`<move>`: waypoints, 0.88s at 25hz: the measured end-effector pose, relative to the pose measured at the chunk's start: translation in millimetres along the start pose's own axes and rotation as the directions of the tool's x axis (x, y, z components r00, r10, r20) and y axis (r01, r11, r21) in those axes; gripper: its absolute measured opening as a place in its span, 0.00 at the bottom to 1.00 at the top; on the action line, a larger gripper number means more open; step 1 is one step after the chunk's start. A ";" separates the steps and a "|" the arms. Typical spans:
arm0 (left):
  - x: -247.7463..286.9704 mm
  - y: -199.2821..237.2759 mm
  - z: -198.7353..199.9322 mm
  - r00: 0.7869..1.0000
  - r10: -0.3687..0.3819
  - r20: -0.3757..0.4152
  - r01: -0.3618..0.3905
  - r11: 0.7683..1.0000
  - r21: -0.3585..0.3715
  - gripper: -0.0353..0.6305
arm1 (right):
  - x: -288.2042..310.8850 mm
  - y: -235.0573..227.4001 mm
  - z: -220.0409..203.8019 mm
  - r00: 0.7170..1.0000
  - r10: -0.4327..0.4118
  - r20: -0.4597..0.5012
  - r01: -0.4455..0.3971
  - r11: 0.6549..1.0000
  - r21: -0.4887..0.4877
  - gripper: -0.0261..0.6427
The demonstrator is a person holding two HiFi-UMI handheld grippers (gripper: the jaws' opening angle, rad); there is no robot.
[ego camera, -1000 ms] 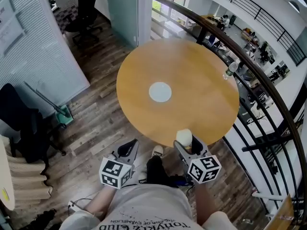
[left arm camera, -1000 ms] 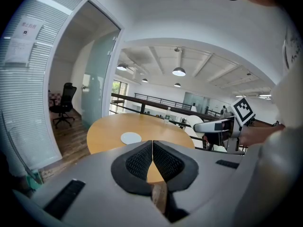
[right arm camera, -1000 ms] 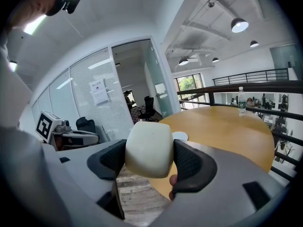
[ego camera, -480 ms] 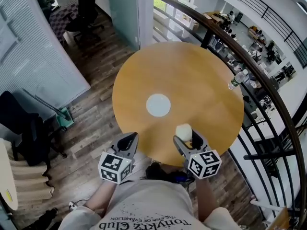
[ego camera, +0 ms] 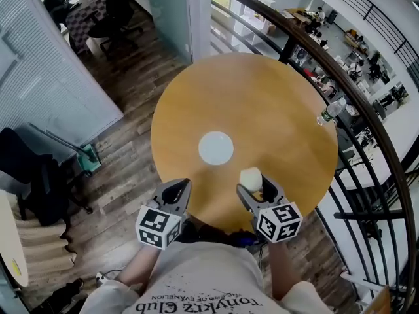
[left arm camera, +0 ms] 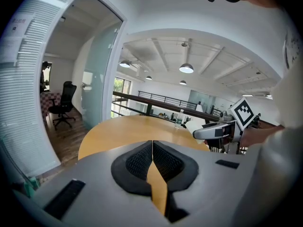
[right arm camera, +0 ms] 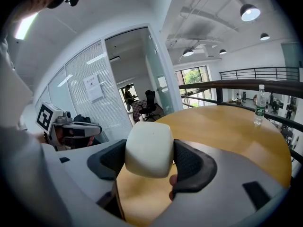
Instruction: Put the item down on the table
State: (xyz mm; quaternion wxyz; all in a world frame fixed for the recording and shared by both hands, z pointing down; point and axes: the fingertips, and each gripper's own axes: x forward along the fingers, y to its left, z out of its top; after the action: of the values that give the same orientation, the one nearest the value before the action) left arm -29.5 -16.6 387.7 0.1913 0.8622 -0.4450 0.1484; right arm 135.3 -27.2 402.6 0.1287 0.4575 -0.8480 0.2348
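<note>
just over the near edge of a round wooden table [ego camera: 275, 103], the right gripper [ego camera: 253, 184] clamps a cream-white rounded block [ego camera: 250, 176] between its black pads, clear of the tabletop. beside it, the left gripper [ego camera: 175, 191] hangs with jaws pressed together, nothing between them. a white disc [ego camera: 215, 148] marks the table's centre; a water bottle [ego camera: 330, 110] stands at its far rim.

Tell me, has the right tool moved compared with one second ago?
Yes. The right tool, holding the white item, was at the table's near edge; now it is well over the table, closer to the white disc.
</note>
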 end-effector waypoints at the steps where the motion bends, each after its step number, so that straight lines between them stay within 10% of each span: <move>1: 3.1 4.8 1.7 1.000 -0.005 -0.003 0.005 1.000 0.000 0.09 | 4.4 -0.6 1.9 1.000 -0.005 -0.002 0.005 1.000 0.001 0.52; 22: 55.6 56.2 7.6 0.986 -0.143 -0.088 0.144 0.990 0.008 0.09 | 59.6 -21.6 5.5 0.986 -0.151 -0.076 0.156 0.986 0.059 0.52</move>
State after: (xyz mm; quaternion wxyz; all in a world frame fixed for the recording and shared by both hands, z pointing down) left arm -44.0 -89.5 415.8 0.2148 0.8860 -0.3720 0.1749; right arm 120.7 -82.9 429.7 0.1618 0.5167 -0.7970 0.2676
